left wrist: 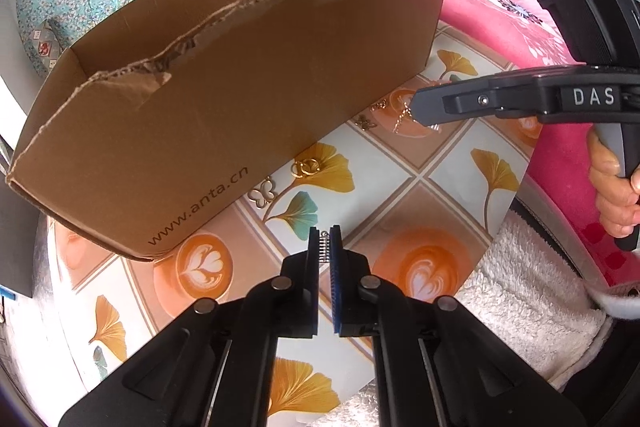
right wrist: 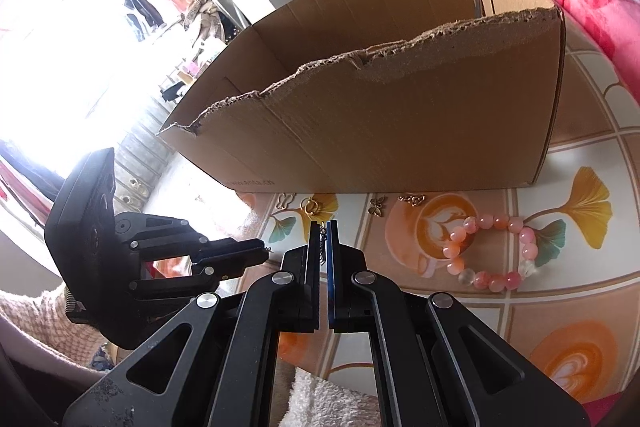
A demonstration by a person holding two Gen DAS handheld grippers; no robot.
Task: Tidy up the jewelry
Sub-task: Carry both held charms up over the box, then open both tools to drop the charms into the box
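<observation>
Left hand-held gripper (left wrist: 325, 231): jaws narrowed almost together, pinching a small dark metal piece with a row of tiny links or teeth; what it is exactly I cannot tell.
Right hand-held gripper (right wrist: 324, 225): jaws nearly closed on a similar thin dark chain-like bit at the tips.
Box (left wrist: 240, 107): brown corrugated cardboard, open top, ragged torn front rim, standing on the surface (left wrist: 400, 171) just behind the jewelry.
Jewelry still out: pink bead bracelet (right wrist: 490, 251), glossy round beads in a loop, lying to the right; gold ring charm (left wrist: 305, 167), pale butterfly charm (left wrist: 262, 191), dark butterfly charm (right wrist: 377, 205) and a fine gold chain (right wrist: 412, 199), all close to the box's front wall.
Surface: slick printed cloth with ginkgo leaves and latte cups.
Risk: each pinched piece is tiny and held only at the pad tips; a tilt could let it slip and vanish against the busy pattern.
Risk: the torn rim could snag a dangling chain.
Risk: flat charms on slick cloth may skid away.
</observation>
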